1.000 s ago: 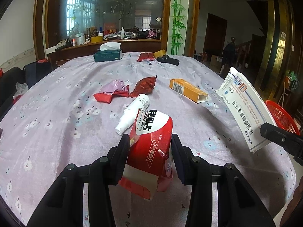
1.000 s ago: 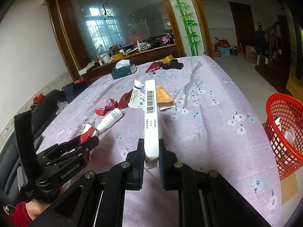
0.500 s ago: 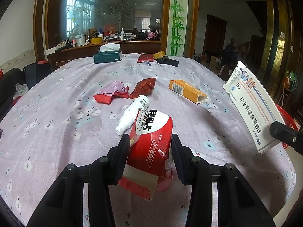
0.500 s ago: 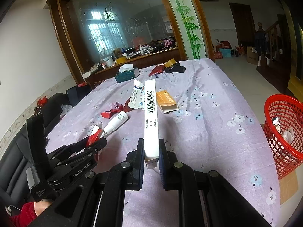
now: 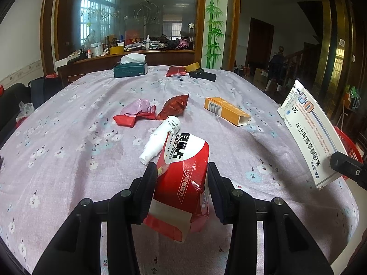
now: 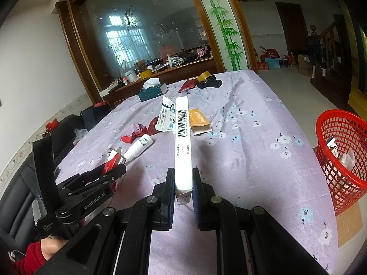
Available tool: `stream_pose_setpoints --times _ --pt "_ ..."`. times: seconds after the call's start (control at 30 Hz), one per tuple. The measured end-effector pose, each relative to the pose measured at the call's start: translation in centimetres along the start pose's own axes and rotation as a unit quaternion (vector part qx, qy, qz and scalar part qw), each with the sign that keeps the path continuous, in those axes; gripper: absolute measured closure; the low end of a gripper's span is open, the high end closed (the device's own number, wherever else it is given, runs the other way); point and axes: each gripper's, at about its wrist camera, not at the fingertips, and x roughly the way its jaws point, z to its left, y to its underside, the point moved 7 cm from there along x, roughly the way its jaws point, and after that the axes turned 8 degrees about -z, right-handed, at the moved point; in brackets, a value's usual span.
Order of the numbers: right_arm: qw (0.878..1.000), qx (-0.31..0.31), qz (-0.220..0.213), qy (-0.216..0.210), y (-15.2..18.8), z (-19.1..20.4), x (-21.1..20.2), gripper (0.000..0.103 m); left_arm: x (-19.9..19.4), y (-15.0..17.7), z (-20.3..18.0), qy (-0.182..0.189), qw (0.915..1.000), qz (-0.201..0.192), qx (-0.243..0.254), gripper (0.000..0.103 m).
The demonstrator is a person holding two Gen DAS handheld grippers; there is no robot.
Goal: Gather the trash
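My left gripper [image 5: 182, 175] is shut on a crumpled red and white package [image 5: 183, 171], held just above the lilac flowered tablecloth [image 5: 68, 137]. My right gripper [image 6: 182, 178] is shut on a flat white medicine box [image 6: 182, 137], which also shows at the right of the left wrist view [image 5: 312, 135]. A red mesh basket [image 6: 344, 151] with some trash inside stands on the floor to the right of the table. Loose on the cloth lie a white bottle [image 5: 160, 139], red wrappers [image 5: 135, 114], a dark red wrapper [image 5: 174, 106] and an orange box [image 5: 227, 111].
At the table's far end sit a teal tissue box [image 5: 130, 68], a red pouch [image 5: 175, 71], a tape roll [image 5: 192, 67] and a black case [image 5: 203, 75]. A cluttered wooden counter [image 5: 128, 56] stands behind. A dark sofa [image 6: 20, 183] runs along the left; a red sleeve [image 6: 27, 256] shows.
The right gripper with the white box has drifted slightly right and away from the left gripper. The left gripper and its red package have stayed put.
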Motion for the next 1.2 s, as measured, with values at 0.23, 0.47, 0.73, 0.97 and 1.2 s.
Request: stream_pose_setpoints --times 0.23,0.47,0.73,0.97,1.2 --pt "1.000 0.008 0.002 0.006 0.2 -0.8 0.0 0.088 0.0 0.0 0.0 -0.001 1.0000 0.001 0.000 0.061" --pt "1.000 0.017 0.010 0.014 0.2 -1.6 0.3 0.088 0.0 0.0 -0.2 0.012 0.9999 0.009 0.003 0.061" --pt "1.000 0.023 0.019 0.007 0.2 -1.6 0.6 0.088 -0.1 -0.1 -1.2 0.035 0.9990 0.027 -0.007 0.061" --pt "0.999 0.027 0.023 -0.003 0.2 -1.3 0.7 0.088 -1.0 -1.1 -1.6 0.052 0.9982 0.026 -0.018 0.061" --pt "0.999 0.024 0.019 -0.017 -0.1 -0.6 0.2 0.088 -1.4 -1.9 -1.6 0.047 0.9984 0.021 -0.021 0.061"
